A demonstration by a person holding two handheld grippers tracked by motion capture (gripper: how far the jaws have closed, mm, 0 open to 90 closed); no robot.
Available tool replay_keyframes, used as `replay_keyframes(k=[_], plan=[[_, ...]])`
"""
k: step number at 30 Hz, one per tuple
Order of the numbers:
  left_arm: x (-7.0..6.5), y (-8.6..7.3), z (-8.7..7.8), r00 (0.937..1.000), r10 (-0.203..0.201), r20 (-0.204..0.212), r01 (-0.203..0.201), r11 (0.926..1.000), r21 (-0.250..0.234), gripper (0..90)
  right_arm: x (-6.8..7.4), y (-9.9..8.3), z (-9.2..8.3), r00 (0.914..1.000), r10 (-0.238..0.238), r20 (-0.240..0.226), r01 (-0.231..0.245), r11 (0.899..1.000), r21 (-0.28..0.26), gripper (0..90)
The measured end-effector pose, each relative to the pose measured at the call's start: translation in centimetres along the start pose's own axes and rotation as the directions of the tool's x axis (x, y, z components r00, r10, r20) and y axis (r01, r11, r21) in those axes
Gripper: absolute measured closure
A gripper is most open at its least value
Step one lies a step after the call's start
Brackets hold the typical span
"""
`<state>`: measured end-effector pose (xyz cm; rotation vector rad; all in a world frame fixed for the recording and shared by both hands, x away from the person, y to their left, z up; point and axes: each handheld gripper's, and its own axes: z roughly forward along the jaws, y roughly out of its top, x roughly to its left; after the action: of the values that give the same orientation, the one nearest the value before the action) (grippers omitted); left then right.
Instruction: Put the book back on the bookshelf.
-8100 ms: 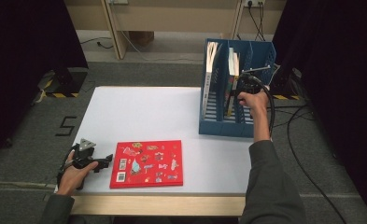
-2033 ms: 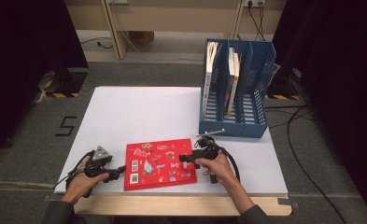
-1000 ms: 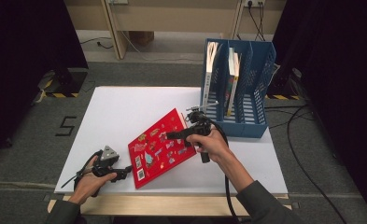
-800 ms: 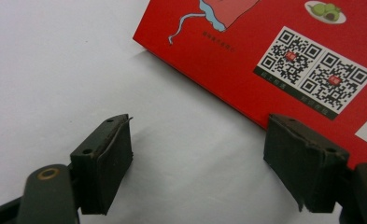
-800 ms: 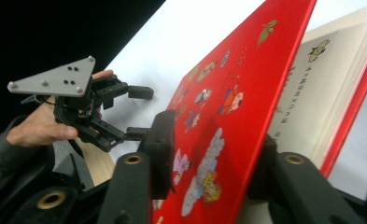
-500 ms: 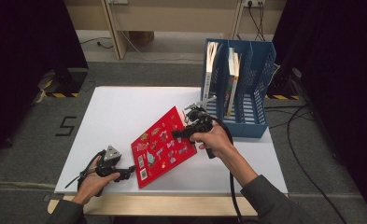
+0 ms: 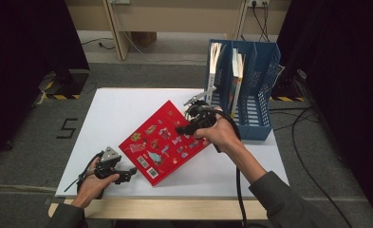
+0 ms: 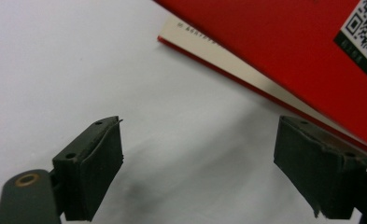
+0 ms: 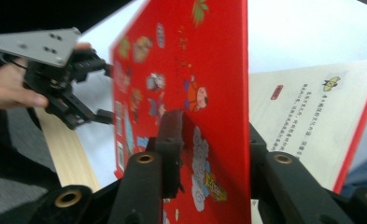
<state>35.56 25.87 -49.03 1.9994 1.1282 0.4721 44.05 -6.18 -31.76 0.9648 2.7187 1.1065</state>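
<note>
two grippers are at work over the white table (image 7: pixel 127 104). the right gripper (image 7: pixel 188 127) is clamped on the front cover of a red picture book (image 7: pixel 163 142), one black jaw on the printed face and the other behind it, as the right gripper view shows; those jaws have just eased a touch wider, yet the cover is pinched between them. in that view the cover (image 9: pixel 190 84) stands nearly upright, peeled away from a white text page (image 9: pixel 307 121) that lies open beyond it. from above, the book sits slantwise near the middle of the table, its right side lifted in the gripper and its lower left corner (the one with the square code label) down near the table's front edge.

the left gripper (image 7: pixel 127 173) rests low on the table just beside that corner, its jaws spread with bare table between them; they have just been opening. in the left gripper view the book's corner (image 8: pixel 312 51) lies just past the right jaw, not between the pads.

behind the right hand (image 7: pixel 222 135), a blue file rack (image 7: pixel 265 90) stands at the table's right, with books (image 7: pixel 235 71) upright in its slots.
</note>
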Motion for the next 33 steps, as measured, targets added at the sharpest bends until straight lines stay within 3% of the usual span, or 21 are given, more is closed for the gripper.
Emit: replay_keyframes(k=[5, 10, 13, 17, 19, 23, 28, 33], plan=[[0.6, 0.2, -1.2, 0.9970, -0.063, -0.046, 0.059, 0.9952, -0.078, 14.8, -0.5, 0.1, 0.4, 0.9995, 0.013, 0.029, -0.014, 1.000, 0.023, 68.7], [0.5, 0.4, -2.5, 0.9938, -0.104, -0.039, 0.095, 0.9802, -0.174, 14.6, -0.2, 0.4, 0.5, 0.9989, 0.006, 0.046, -0.008, 0.999, 0.036, 68.4], [-0.4, 0.8, -1.6, 0.9985, -0.049, -0.024, 0.045, 0.9878, -0.149, 14.7, 0.0, 0.9, 0.7, 0.9985, 0.005, 0.054, -0.008, 0.999, 0.051, 68.1], [-1.7, 1.0, 0.4, 0.9999, 0.005, -0.012, -0.005, 0.9972, -0.075, 14.8, 1.0, 1.6, 0.7, 0.9974, -0.018, 0.070, 0.013, 0.998, 0.062, 67.7], [-2.2, 1.0, 1.1, 0.9999, 0.017, -0.001, -0.017, 0.9989, -0.043, 13.5, 1.5, 2.1, 0.8, 0.9963, -0.035, 0.079, 0.030, 0.997, 0.069, 67.6], [-3.0, 1.0, 2.3, 0.9986, 0.048, -0.023, -0.048, 0.9989, 0.004, 14.1, 2.3, 2.8, 1.3, 0.9932, -0.055, 0.102, 0.047, 0.996, 0.079, 67.9], [-2.9, 1.1, 2.6, 0.9991, 0.035, -0.025, -0.035, 0.9993, 0.016, 11.9, 3.2, 3.6, 1.5, 0.9923, -0.061, 0.107, 0.053, 0.995, 0.082, 66.8], [-2.9, 1.0, 2.7, 0.9993, 0.032, -0.018, -0.032, 0.9994, 0.014, 12.0, 3.7, 4.0, 1.3, 0.9959, -0.043, 0.079, 0.036, 0.995, 0.090, 58.7]])
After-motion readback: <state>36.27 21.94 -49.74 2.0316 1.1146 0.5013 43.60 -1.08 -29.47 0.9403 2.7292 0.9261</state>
